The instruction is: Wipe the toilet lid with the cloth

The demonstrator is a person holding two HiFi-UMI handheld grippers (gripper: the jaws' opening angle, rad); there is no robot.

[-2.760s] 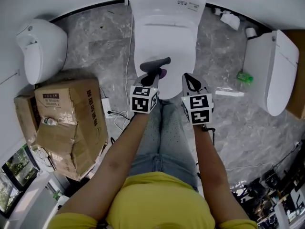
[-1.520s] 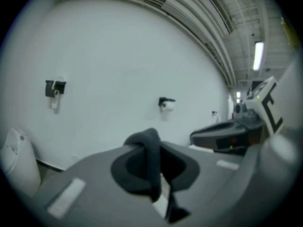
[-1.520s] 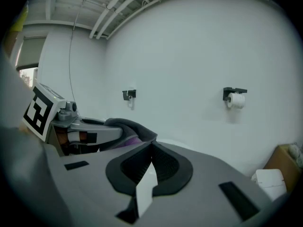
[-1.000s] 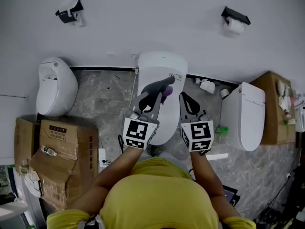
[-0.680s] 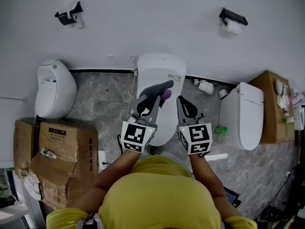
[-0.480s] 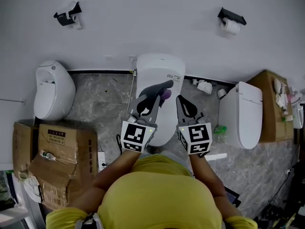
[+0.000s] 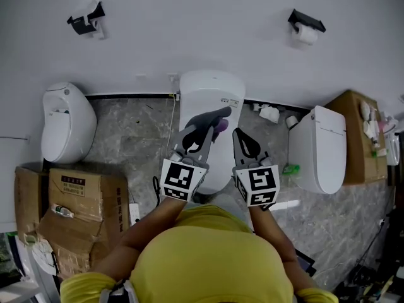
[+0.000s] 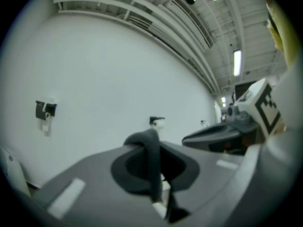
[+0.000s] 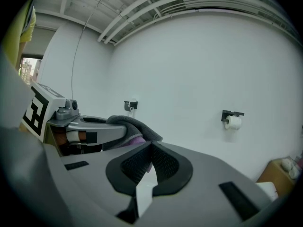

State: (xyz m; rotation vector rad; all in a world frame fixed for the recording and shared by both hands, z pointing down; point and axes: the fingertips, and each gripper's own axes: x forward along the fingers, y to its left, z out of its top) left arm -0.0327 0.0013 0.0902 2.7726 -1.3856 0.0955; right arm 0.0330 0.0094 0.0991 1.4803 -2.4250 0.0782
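In the head view the white toilet stands against the wall with its lid down. My left gripper is shut on a dark grey cloth with a purple patch, held in the air over the lid. Seen from the left gripper view, the cloth hangs folded between the jaws of that gripper. My right gripper is beside it on the right, shut and empty. The right gripper view shows its own jaws closed together, and the cloth in the left gripper off to the left.
A second toilet stands at the left and a third at the right. Cardboard boxes sit at lower left, another box at far right. A toilet roll holder and a bracket hang on the wall.
Since the oldest frame the view has pulled back from the toilet and both grippers have risen away from the lid toward the wall. Over the last second almost nothing has moved.
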